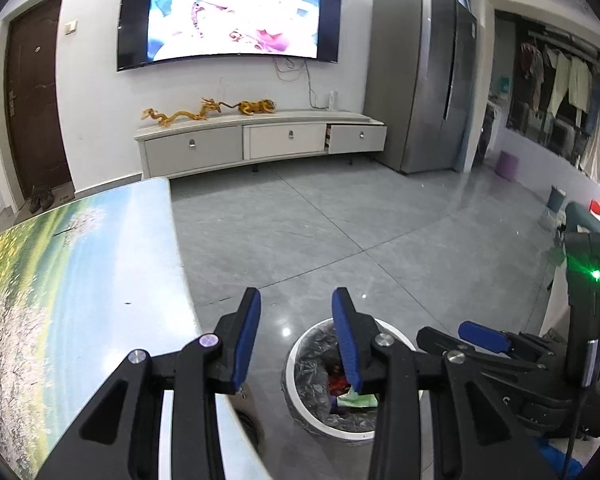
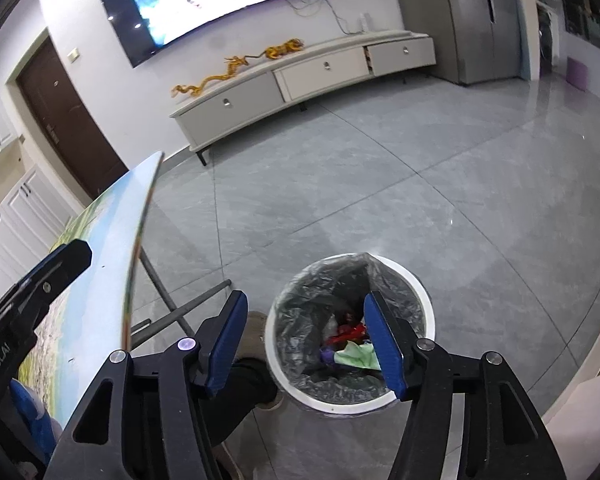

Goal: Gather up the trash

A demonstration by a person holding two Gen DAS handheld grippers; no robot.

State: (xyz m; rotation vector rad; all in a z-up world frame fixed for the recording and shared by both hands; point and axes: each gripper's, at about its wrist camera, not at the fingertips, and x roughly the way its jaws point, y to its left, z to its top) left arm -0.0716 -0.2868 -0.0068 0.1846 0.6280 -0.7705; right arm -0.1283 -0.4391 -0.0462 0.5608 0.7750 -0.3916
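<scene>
Both tongs empty. Left gripper (image 1: 296, 300) has its jaws apart with nothing between them; right gripper (image 2: 306, 304) is spread wider, also holding nothing. No earlier view to compare.

Trash (image 2: 350, 346) is in the bin (image 2: 422, 300): red, green and purple scraps on a grey liner, at the bottom. Single items hard to tell apart. From the left wrist view the right finger (image 1: 346, 344) covers part of the bin's mouth, and the near rim is cut off behind the gripper frame.

Bin stands on the floor (image 2: 380, 184) just beside the table (image 1: 100, 264), apart from its edge. Table legs (image 2: 168, 292) run under the top, near the bin. A shoe (image 2: 256, 328) shows between the table and the bin, mostly hidden by the right gripper's left finger.

Right gripper (image 1: 484, 338) shows in the left view, side-on, partly cut off.

Floor beyond the bin is open to the cabinet (image 1: 260, 140).
</scene>
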